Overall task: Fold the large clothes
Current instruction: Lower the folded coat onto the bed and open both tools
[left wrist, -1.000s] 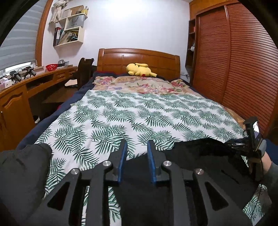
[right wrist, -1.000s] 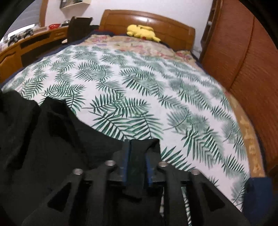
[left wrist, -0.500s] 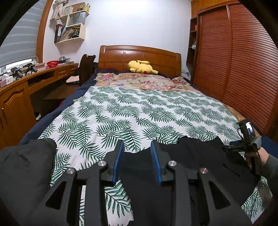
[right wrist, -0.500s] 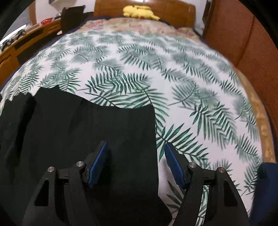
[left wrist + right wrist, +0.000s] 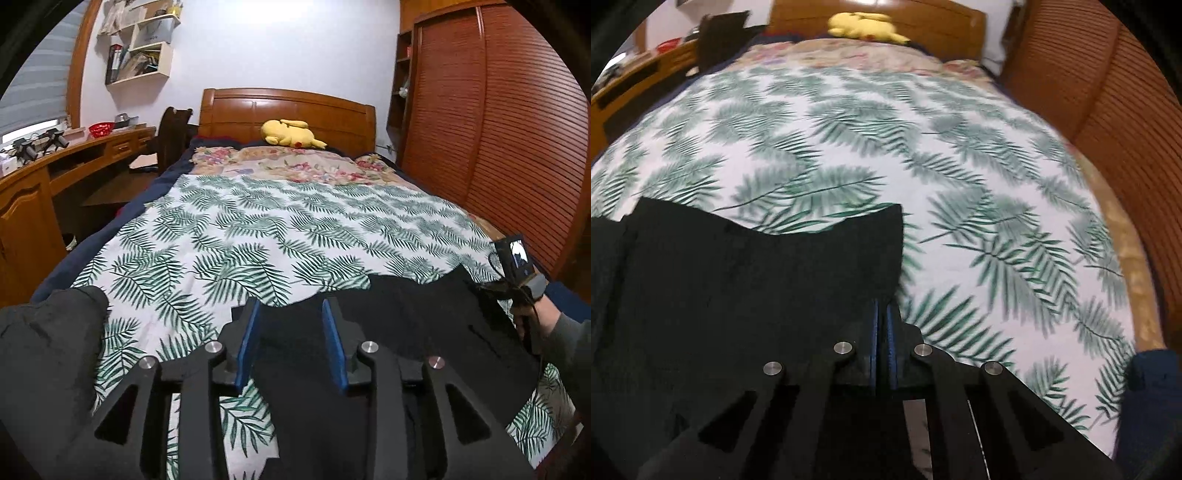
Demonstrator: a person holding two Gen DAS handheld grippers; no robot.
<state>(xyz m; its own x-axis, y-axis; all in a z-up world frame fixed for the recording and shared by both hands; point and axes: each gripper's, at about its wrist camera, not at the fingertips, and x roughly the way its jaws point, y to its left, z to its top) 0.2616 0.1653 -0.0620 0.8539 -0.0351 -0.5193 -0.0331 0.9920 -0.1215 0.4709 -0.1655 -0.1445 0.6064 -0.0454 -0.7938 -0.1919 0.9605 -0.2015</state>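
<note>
A black garment (image 5: 413, 317) lies flat on the palm-leaf bedspread (image 5: 280, 229) at the near end of the bed; it also shows in the right wrist view (image 5: 746, 280). My left gripper (image 5: 291, 314) is open over the garment's far left edge, blue pads apart, nothing between them. My right gripper (image 5: 884, 306) has its blue pads closed together at the garment's right edge, below the far right corner; whether cloth is pinched between them I cannot tell. The right gripper also shows in the left wrist view (image 5: 517, 273).
A dark grey garment pile (image 5: 44, 354) sits at the bed's near left. A yellow plush toy (image 5: 288, 134) lies by the wooden headboard. A wooden desk (image 5: 44, 177) and chair run along the left; a slatted wardrobe (image 5: 498, 122) stands on the right.
The right gripper opened and let go of the garment corner, then closed again at the right edge. The left gripper opened wider and lifted back. The garment now lies flat.
</note>
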